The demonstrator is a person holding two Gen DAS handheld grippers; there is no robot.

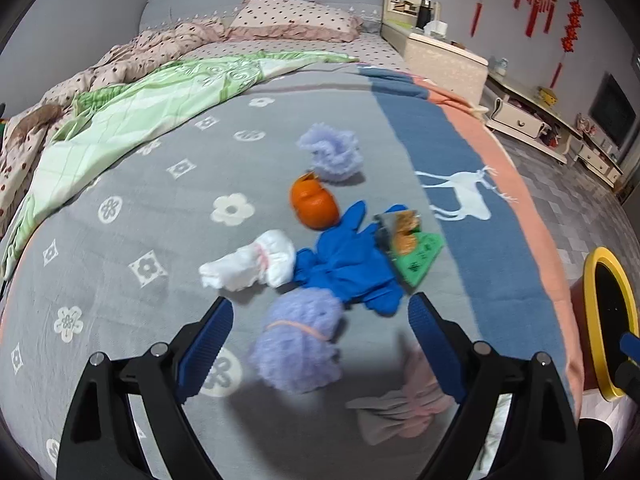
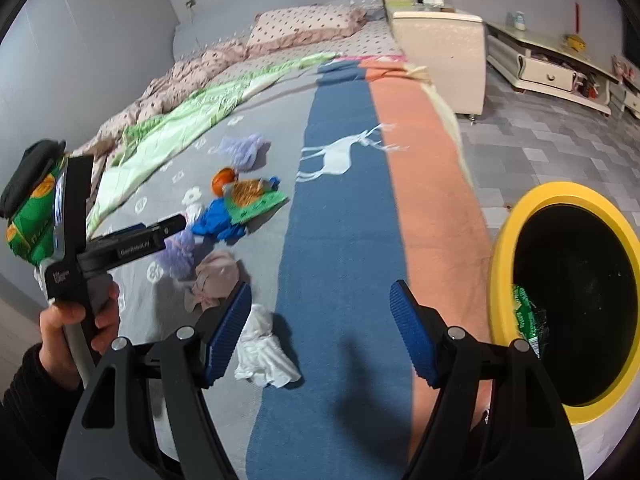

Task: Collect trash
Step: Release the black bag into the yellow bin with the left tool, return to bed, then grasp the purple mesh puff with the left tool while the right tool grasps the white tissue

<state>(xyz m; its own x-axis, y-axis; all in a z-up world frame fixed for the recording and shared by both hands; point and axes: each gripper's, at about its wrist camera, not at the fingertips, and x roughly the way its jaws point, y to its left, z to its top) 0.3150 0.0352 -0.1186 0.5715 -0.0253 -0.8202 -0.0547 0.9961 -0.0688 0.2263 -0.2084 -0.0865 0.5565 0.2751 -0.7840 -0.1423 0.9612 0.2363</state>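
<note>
fingers of the left gripper (image 1: 320,316) stood wide apart with nothing clamped; a lilac fluffy ball (image 1: 298,344), bound with a thin orange band, lay on the bed between and below the blue pads (image 1: 208,344), which did not touch it. just beyond it lay a blue glove (image 1: 344,260), with a white crumpled tissue (image 1: 250,264) to its left and a green snack wrapper (image 1: 416,252) resting on its right edge. an orange peel (image 1: 314,204) sat just behind the glove, and a second lilac fluffy ball (image 1: 332,156) lay behind that. a pink crumpled cloth (image 1: 400,404) lay near the right finger (partly hidden by it). all of this rested on the grey patterned blanket (image 1: 120,240) of the bed.

fingers of the right gripper (image 2: 320,320) were likewise apart and empty, held over the blanket's blue stripe (image 2: 336,240). another white crumpled tissue (image 2: 264,356) lay beside the left pad, whether touching it could not be told. to the right stood a yellow-rimmed bin (image 2: 504,240) on the floor beside the bed, with a green wrapper (image 2: 528,320) inside against its near wall. at far left the person's hand (image 2: 76,320) gripped the handle of the other gripper.
</note>
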